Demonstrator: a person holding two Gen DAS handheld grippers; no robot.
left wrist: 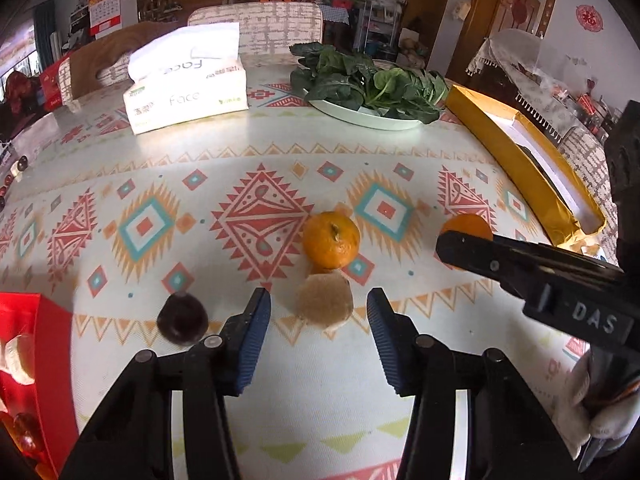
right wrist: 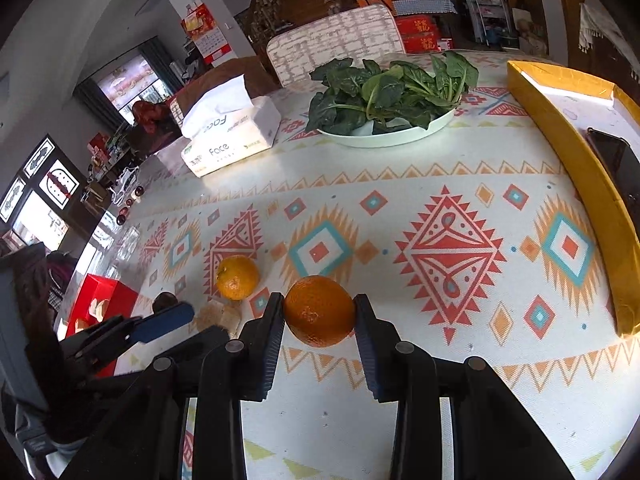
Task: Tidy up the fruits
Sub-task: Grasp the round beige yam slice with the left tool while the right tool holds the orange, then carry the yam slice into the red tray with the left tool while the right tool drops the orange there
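Observation:
My right gripper (right wrist: pixel 318 298) is shut on an orange (right wrist: pixel 320 312), a pad pressing each side of it just above the patterned tablecloth. In the left wrist view this orange (left wrist: pixel 466 224) shows partly behind a finger of the right gripper (left wrist: pixel 472 246). My left gripper (left wrist: pixel 318 294) stands open low over the cloth. A rough beige-brown lump (left wrist: pixel 324 300) lies just ahead between its fingertips, clear of both pads. Beyond the lump sits a tangerine with a stem (left wrist: pixel 331 239). A dark round fruit (left wrist: pixel 183 320) lies left of the left finger.
A red box (left wrist: pixel 28 344) with pale pieces inside sits at the table's near left. A long yellow box (left wrist: pixel 520 160) runs along the right edge. At the back stand a white plate (left wrist: pixel 360 116) of leafy greens and a tissue pack (left wrist: pixel 184 92).

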